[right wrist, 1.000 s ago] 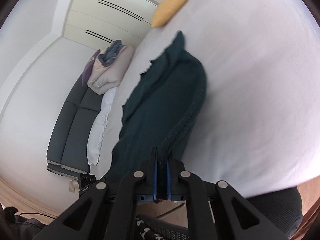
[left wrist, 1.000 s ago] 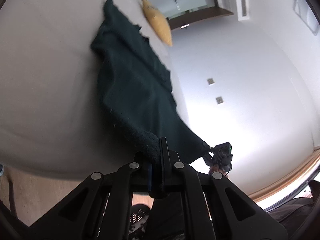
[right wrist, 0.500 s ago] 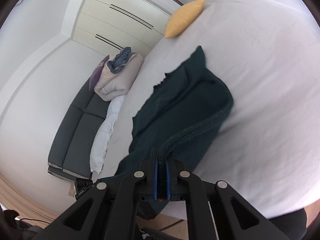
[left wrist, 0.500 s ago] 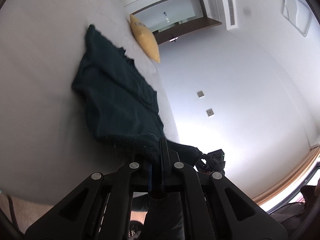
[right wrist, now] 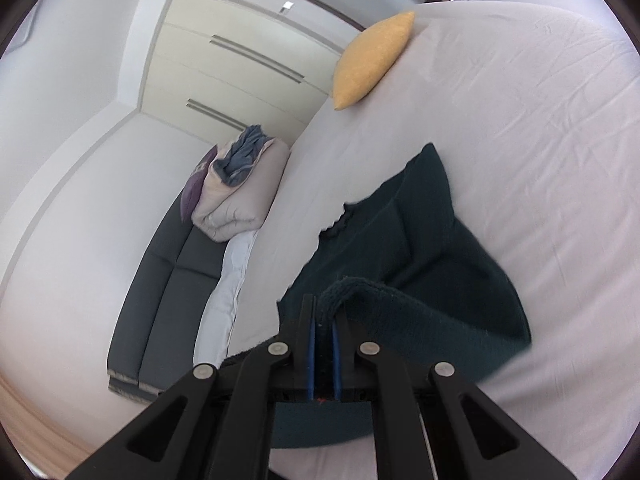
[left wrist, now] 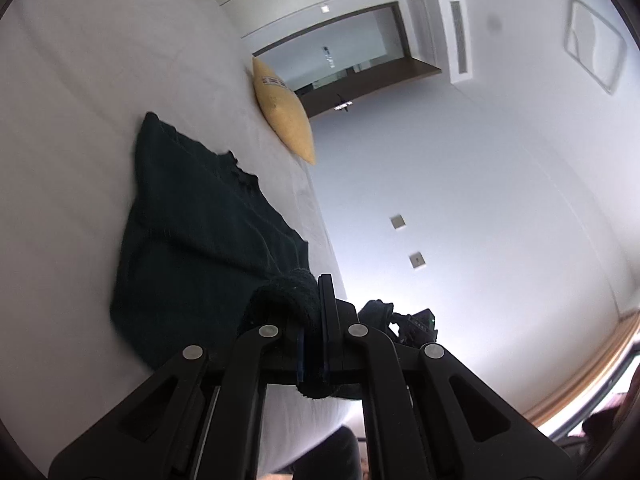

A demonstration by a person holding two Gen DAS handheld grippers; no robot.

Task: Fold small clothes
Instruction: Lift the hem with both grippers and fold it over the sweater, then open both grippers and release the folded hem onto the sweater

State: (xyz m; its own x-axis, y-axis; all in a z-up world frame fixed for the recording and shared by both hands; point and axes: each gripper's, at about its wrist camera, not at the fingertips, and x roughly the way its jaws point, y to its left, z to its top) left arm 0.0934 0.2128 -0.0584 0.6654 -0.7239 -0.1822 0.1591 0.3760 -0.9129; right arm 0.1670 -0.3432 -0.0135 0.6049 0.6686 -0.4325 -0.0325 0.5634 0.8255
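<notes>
The bed (right wrist: 520,128), under a white sheet, fills most of both views. Beside it in your right wrist view stands a dark grey sofa (right wrist: 160,280) carrying a folded pale duvet (right wrist: 244,192) with a blue cloth on top. White wardrobe doors (right wrist: 224,76) stand behind the sofa.

The dark green sweater (right wrist: 432,248) lies spread on the sheet near the bed's near edge, its neckline pointing toward the far end. The hem end nearest you is lifted off the sheet and doubled over.

A yellow cushion (left wrist: 286,116) sits at the far edge of the bed, well apart from the sweater.

Your left gripper (left wrist: 316,320) is clamped on a thick roll of the sweater's ribbed hem; the fabric bulges out above and below the pinched fingers. Your right gripper (right wrist: 322,320) is likewise closed on the hem, with a fold of knit arching up just above the blue pads (right wrist: 311,356). In the left wrist view your right gripper also shows small, just beyond the left one, with sweater fabric stretched between the two.
</notes>
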